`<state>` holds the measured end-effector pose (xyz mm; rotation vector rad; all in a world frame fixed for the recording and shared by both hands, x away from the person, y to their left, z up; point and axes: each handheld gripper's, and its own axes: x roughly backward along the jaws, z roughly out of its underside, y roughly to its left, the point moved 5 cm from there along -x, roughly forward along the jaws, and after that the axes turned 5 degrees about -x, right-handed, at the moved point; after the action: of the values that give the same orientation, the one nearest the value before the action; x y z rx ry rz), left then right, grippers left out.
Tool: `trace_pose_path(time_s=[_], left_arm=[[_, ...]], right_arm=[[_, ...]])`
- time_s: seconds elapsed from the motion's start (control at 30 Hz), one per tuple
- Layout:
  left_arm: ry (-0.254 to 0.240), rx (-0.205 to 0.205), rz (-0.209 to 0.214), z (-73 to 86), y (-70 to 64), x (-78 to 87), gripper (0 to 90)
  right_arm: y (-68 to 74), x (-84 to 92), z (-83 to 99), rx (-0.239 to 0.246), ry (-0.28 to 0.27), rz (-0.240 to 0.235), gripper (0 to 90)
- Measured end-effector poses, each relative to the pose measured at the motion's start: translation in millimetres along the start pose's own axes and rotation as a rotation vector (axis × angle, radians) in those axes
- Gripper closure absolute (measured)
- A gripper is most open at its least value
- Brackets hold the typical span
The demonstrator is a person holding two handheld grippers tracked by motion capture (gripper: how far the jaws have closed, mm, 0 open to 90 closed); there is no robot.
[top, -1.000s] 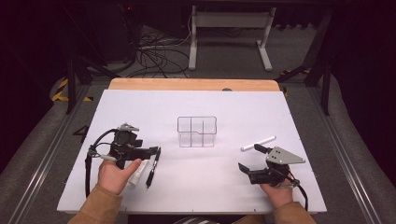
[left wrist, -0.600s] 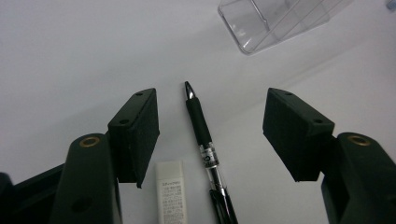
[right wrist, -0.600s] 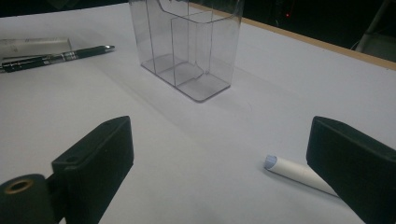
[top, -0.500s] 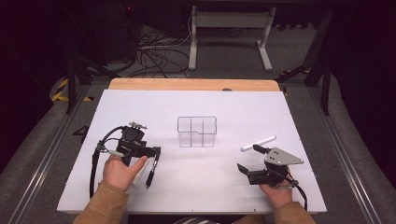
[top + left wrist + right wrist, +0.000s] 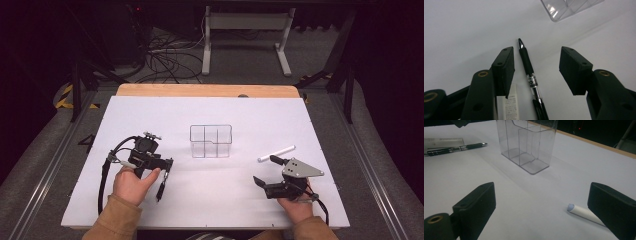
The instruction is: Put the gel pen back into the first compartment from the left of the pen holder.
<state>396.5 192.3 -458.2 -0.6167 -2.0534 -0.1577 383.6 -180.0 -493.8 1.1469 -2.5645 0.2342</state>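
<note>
Closing in from a wider spread, the left gripper (image 5: 162,172) at lower left of the high view has just narrowed its jaws around the black pen (image 5: 529,68); the pads flank the pen without touching it, so nothing is pinched yet. A white labelled stick (image 5: 510,105) lies just beside the pen. Judging by this, a grasp of the pen is about to land. At centre stands the clear organizer (image 5: 210,141). At lower right, the right gripper (image 5: 267,172) rests with jaws spread near a white marker (image 5: 276,153).
</note>
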Motion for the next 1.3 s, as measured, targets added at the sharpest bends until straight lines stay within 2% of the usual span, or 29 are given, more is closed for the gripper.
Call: trace_pose_path(time_s=[0.1, 0.33, 0.43, 0.67, 0.83, 0.9, 1.13, 1.3], left_arm=[[0.011, 0.01, 0.016, -0.5, -0.5, -5.7, 49.3], [0.077, 0.014, 0.011, 0.7, 1.8, -21.1, 53.8], [0.088, 0.016, 0.006, 0.6, 1.9, -25.3, 53.8], [0.133, 0.036, -0.031, 2.2, 2.0, -35.5, 55.2], [0.171, 0.029, -0.048, 4.9, 0.0, -39.7, 58.2], [0.172, 0.028, -0.044, 5.1, -0.9, -40.1, 59.2], [0.201, 0.015, -0.071, 8.9, -3.1, -42.3, 62.3], [0.213, 0.022, -0.081, 10.7, -2.0, -44.5, 64.6]], right_arm=[[0.2, 0.1, 0.0, 0.006, 0.001, 0.001, 8.6], [0.5, -0.4, 0.3, 0.01, 0.003, 0.0, 8.6], [0.6, -0.4, 0.3, 0.011, 0.004, 0.0, 8.7], [0.9, -0.4, 0.5, 0.017, 0.005, 0.0, 9.0], [0.8, -0.3, 0.6, 0.021, 0.007, 0.002, 9.1], [0.9, -0.3, 0.6, 0.021, 0.007, 0.002, 9.2], [2.6, -0.3, 0.2, 0.026, 0.002, -0.009, 9.4], [4.2, 0.0, 0.1, 0.035, 0.0, -0.018, 9.4]])
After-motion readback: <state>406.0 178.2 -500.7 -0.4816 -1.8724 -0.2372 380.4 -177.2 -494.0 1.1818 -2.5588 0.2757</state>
